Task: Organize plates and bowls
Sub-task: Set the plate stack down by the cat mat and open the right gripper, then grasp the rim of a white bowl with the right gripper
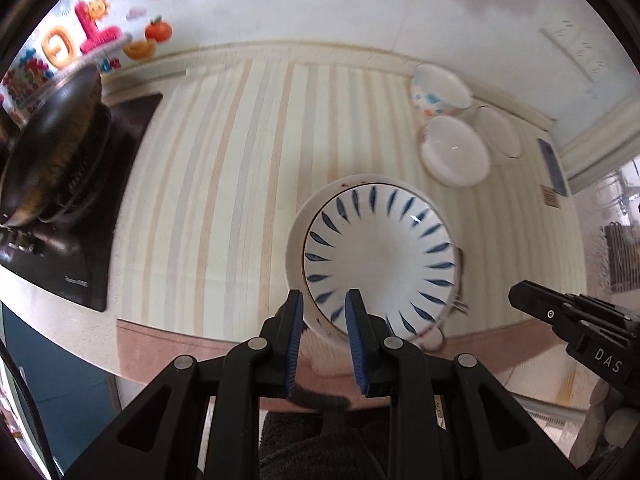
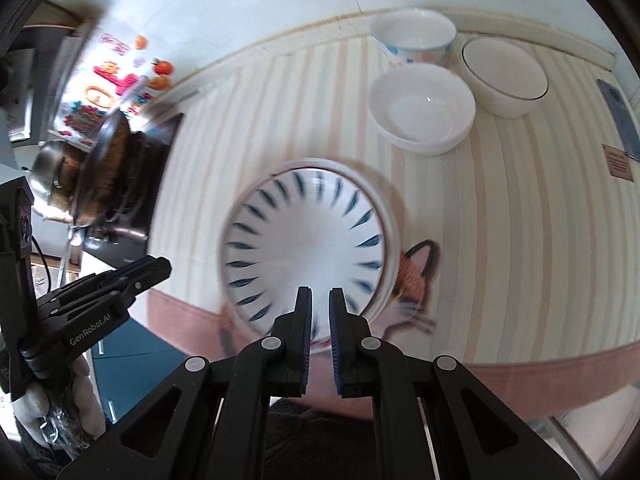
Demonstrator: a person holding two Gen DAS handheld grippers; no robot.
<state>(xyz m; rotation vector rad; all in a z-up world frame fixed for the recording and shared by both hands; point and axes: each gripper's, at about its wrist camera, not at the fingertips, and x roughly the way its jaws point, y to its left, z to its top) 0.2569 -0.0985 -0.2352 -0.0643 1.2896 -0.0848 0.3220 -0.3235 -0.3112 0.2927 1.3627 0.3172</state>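
Observation:
A white bowl with blue leaf marks (image 1: 380, 258) sits inside a plain white bowl (image 1: 294, 240) on the striped mat. My left gripper (image 1: 323, 302) is open, its fingers straddling the near rim of the stack. The same patterned bowl (image 2: 304, 240) shows in the right wrist view, blurred. My right gripper (image 2: 320, 298) hovers just above its near rim, jaws close together with a narrow gap and nothing between them. At the back right stand a dotted bowl (image 2: 414, 36), a shallow white bowl (image 2: 422, 106) and a dark-rimmed white bowl (image 2: 504, 74).
A dark wok (image 1: 52, 140) sits on the black stove (image 1: 100, 240) at the left. A phone (image 2: 618, 116) and a small brown card (image 2: 620, 164) lie at the right edge. The counter's front edge runs just below the bowls.

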